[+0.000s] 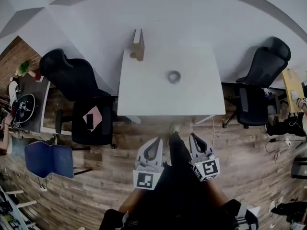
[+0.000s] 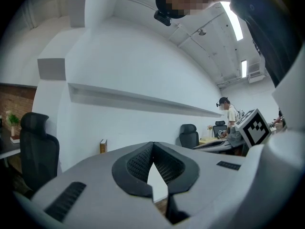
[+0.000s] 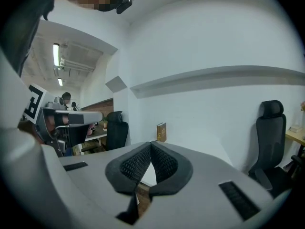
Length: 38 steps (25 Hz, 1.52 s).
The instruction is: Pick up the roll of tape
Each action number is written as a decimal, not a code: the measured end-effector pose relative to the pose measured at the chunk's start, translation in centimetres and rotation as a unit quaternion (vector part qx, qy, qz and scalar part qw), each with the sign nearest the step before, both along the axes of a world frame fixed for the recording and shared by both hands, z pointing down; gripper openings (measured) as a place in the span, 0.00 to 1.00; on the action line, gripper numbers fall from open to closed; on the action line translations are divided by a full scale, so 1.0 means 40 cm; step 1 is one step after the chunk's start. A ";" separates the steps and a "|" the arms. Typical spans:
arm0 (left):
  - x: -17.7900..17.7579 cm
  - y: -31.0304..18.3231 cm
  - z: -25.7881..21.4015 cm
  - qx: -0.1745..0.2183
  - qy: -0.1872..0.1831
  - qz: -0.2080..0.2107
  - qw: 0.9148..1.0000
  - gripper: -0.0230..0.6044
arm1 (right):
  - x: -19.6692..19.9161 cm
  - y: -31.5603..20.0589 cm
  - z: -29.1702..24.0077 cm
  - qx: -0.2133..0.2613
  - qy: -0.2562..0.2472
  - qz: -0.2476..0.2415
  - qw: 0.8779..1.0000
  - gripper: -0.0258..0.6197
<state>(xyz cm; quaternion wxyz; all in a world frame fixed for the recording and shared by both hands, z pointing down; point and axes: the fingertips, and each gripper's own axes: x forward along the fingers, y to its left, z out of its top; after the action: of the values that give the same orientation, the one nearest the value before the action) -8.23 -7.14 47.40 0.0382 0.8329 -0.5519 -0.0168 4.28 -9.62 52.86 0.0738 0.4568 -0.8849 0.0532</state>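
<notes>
The roll of tape [image 1: 174, 76], a small grey ring, lies flat near the middle of the white table [image 1: 144, 95]. My left gripper [image 1: 156, 139] and right gripper [image 1: 193, 136] are side by side over the wooden floor, short of the table's near edge and pointing toward it. In the left gripper view the left gripper [image 2: 153, 143] has its pads meeting at the tips with nothing between them. The right gripper [image 3: 151, 143] looks the same in its own view. The tape shows in neither gripper view.
A brown book-like block [image 1: 138, 44] stands at the table's far left edge. Black office chairs sit at the left [image 1: 76, 80] and right [image 1: 261, 75] of the table, with a blue chair [image 1: 48, 159] further left. A person [image 2: 232, 116] stands at a distant desk.
</notes>
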 end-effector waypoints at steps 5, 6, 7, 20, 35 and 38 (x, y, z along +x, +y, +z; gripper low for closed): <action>-0.033 -0.175 -0.016 0.006 -0.005 -0.008 1.000 0.06 | -0.044 -0.190 0.015 -0.014 0.018 -0.016 1.000 0.05; -0.038 -0.211 -0.022 0.004 -0.006 -0.010 1.000 0.06 | -0.052 -0.231 0.019 -0.019 0.025 -0.020 0.999 0.05; -0.043 -0.246 -0.031 0.003 -0.006 -0.012 1.000 0.06 | -0.059 -0.272 0.024 -0.023 0.035 -0.024 0.999 0.05; -0.043 -0.647 -0.035 -0.014 -0.021 -0.022 0.999 0.06 | -0.130 -0.727 0.305 -0.131 0.218 -0.136 0.958 0.13; -0.011 -0.827 0.017 -0.039 -0.128 0.018 0.991 0.06 | -0.132 -0.912 0.738 -0.112 0.493 -0.276 0.818 0.25; -0.015 -0.831 0.015 -0.041 -0.096 -0.002 0.994 0.06 | -0.142 -0.920 0.767 -0.109 0.503 -0.288 0.808 0.25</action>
<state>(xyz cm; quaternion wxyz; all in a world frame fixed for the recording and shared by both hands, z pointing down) -8.85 -40.37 47.99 0.0194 0.8274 -0.5546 0.0862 -1.39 -46.42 83.53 0.5695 0.1328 -0.8035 -0.1116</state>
